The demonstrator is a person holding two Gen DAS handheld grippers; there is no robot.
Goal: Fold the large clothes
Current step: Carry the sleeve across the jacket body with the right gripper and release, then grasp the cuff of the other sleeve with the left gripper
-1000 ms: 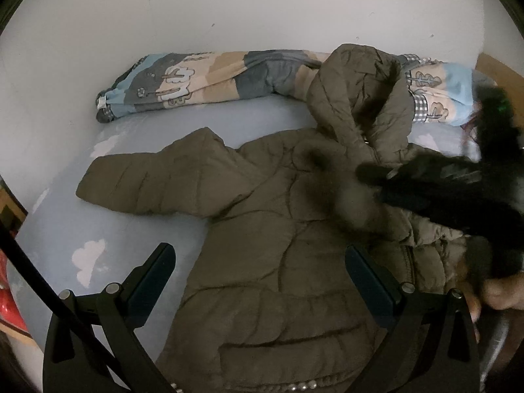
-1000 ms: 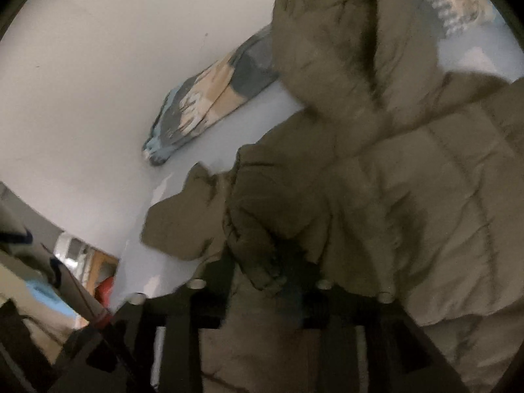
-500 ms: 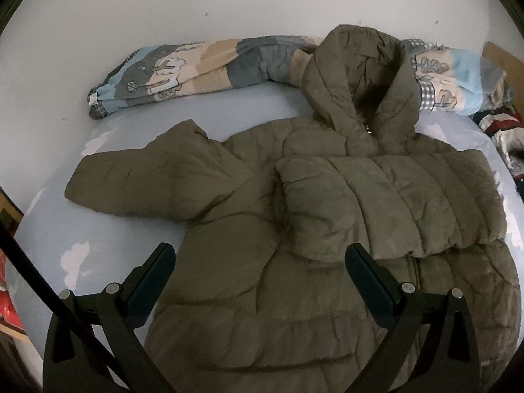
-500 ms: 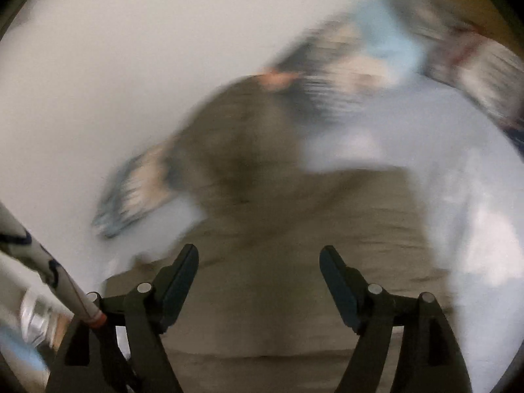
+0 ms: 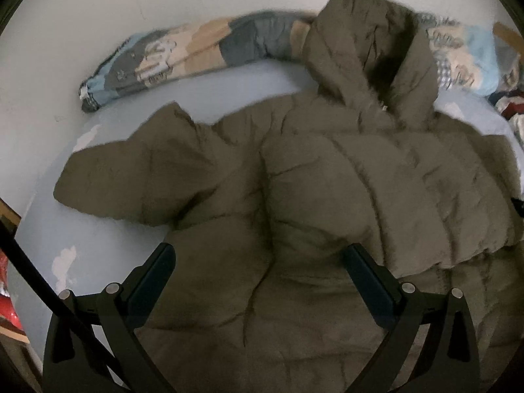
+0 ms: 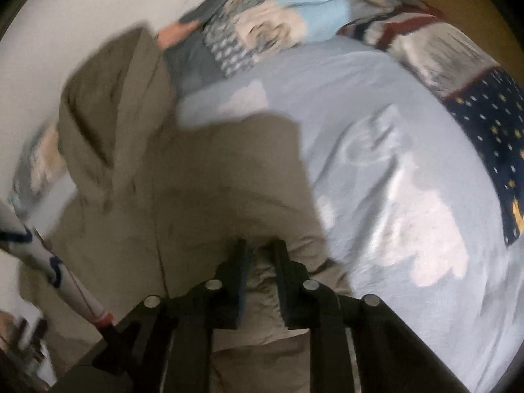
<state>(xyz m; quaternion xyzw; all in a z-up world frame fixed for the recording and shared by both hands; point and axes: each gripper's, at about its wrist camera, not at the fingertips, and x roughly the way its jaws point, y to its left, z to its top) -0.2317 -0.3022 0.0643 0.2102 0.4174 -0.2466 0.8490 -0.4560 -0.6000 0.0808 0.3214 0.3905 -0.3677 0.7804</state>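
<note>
Pale blue bed sheet [image 5: 229, 85] with white cloud prints, pushed up against a white wall; rolled patterned quilt [image 5: 183, 50] along the far edge, dark starry blanket [image 6: 484, 118] heaped at the far right corner. Olive puffer jacket [image 5: 294, 196] spread across the middle of the bed, hood [image 5: 370, 49] up against the quilt, right sleeve [image 5: 376, 196] already laid across the chest, left sleeve [image 5: 131, 177] sticking out toward the left edge.

Left gripper [image 5: 258, 262] hovering over the lower body panel, jaws wide apart, holding nothing. Right gripper [image 6: 260, 262] low on the right side of the jacket, jaws nearly together and pinching puffy fabric near the hem, going by the blurry view.

Main worry: slick, springy padding. Shallow pinch, so could easily slip out mid-lift. Folded sleeve could also spring back or slide off if the right side gets tugged.
</note>
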